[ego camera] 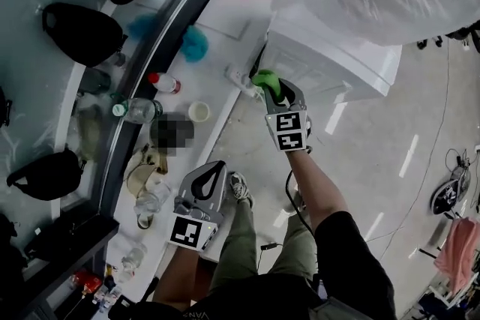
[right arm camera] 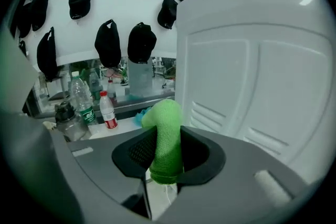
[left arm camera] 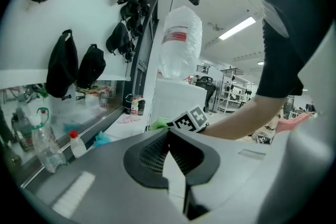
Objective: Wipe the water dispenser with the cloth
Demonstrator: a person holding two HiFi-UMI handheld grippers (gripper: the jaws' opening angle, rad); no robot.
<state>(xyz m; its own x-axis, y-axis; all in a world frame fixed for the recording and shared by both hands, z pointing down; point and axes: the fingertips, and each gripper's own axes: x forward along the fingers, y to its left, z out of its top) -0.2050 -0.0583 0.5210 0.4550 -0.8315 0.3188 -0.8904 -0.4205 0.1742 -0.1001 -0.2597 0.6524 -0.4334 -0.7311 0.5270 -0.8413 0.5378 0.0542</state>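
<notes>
Cloth sits pinched in the right gripper near the water dispenser; hard rubbing could pull it out. The left gripper is closed on nothing.

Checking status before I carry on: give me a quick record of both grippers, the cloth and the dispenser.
Left gripper: shut, empty
Right gripper: shut on the cloth
Cloth: green, sticking out past the jaws
Water dispenser: white, right beside the cloth
Cloth touching dispenser: cannot tell
</notes>
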